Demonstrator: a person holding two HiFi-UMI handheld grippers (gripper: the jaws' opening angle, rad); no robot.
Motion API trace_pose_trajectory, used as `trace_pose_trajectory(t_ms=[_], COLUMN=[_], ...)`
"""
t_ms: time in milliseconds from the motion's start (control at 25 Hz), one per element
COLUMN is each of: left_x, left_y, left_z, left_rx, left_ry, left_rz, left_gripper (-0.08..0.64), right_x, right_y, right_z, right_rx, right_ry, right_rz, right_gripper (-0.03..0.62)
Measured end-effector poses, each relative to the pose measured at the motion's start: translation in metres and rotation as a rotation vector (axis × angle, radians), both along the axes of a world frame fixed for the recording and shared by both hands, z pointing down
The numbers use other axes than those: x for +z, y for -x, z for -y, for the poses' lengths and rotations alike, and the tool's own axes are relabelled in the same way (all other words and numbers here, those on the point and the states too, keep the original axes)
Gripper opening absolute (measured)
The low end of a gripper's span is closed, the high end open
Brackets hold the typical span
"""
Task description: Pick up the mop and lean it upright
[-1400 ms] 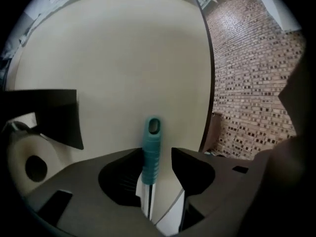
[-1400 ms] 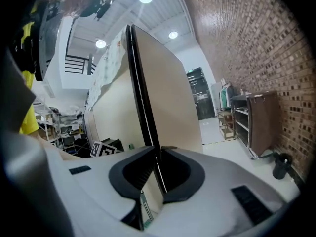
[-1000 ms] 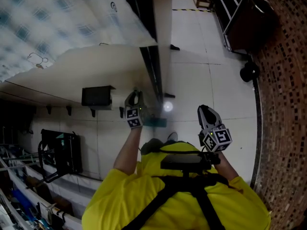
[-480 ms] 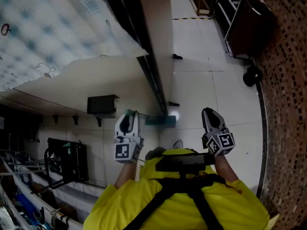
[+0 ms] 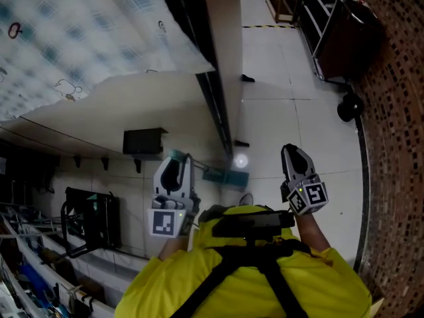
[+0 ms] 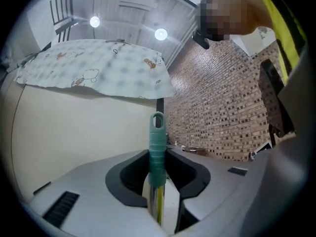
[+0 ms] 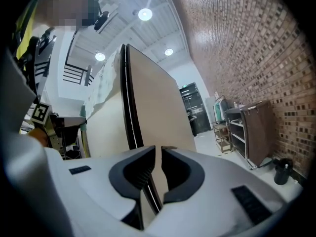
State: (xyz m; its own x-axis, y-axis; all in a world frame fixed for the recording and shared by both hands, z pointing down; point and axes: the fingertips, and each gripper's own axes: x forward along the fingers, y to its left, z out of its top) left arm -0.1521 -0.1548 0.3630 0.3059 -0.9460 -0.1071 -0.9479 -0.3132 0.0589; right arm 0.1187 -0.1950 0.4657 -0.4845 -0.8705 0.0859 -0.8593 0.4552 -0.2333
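Note:
The mop's handle [image 6: 157, 152], a shiny metal shaft with a teal ribbed grip and a hang loop, stands up between the jaws of my left gripper [image 6: 158, 184], which is shut on it. In the head view the left gripper [image 5: 173, 163] is raised in front of the person, with the teal handle tip [image 5: 177, 155] at its fingertips. Just beyond it a teal block [image 5: 225, 175] lies low by the partition's foot; it looks like part of the mop. My right gripper [image 5: 295, 159] is held up at the right, its jaws [image 7: 158, 157] shut with nothing in them.
A beige partition [image 5: 222, 58] with a dark edge runs away ahead, and a patterned cloth [image 5: 79, 38] is draped over its left side. A brick wall [image 5: 391, 144] bounds the right. A dark shelf unit [image 5: 338, 25] and a black round object [image 5: 349, 106] stand on the tiled floor.
My left gripper has drawn back toward the person and looms larger, with the mop handle still in it. The right gripper has barely moved.

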Motion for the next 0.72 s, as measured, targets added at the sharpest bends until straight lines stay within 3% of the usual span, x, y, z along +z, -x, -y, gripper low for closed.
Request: trace_pose_trajectory(t_ms=[400, 720], left_x=[0.032, 0.155], left_y=[-0.001, 0.021], left_z=[-0.007, 0.023], left_rx=[-0.003, -0.045], left_ry=[0.074, 0.186], left_rz=[0.018, 0.039], left_gripper=[0.109, 0.107], right_x=[0.012, 0.030], right_y=[0.008, 0.023], right_z=[-0.004, -0.006], right_rx=[-0.012, -0.047], right_ry=[0.021, 0.054], right_rz=[-0.003, -0.027], right_gripper=[0.008, 0.008])
